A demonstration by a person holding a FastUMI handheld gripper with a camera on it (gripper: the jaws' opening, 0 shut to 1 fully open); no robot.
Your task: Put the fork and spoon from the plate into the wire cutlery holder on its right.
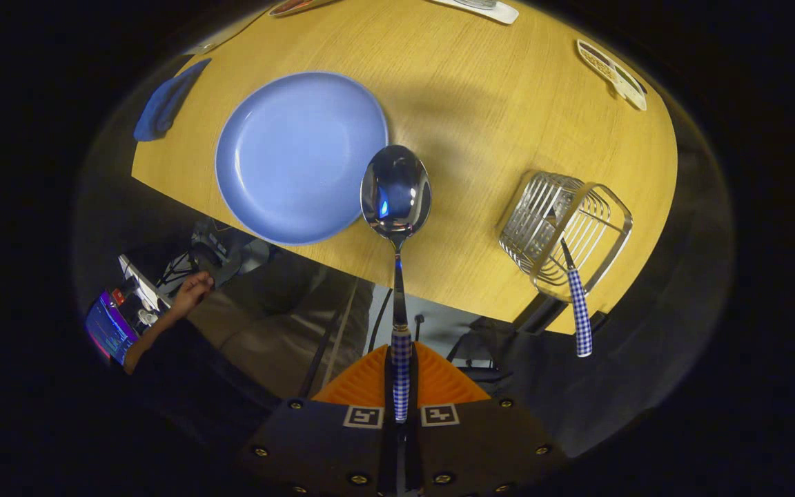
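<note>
My gripper (pixel 400 376) is shut on the checked blue-and-white handle of the spoon (pixel 395 190), held high above the table. The spoon's shiny bowl points away from me and hangs over the right rim of the empty blue plate (pixel 297 155). To the right of the plate stands the wire cutlery holder (pixel 563 224) near the table's front edge. The fork (pixel 579 304) stands in it, its checked handle sticking out towards me.
The round wooden table (pixel 494 103) carries a blue cloth (pixel 166 100) at the left edge and small trays (pixel 611 72) at the far side. Below the table's edge a person's hand (pixel 190 290) rests by a lit screen (pixel 109 328).
</note>
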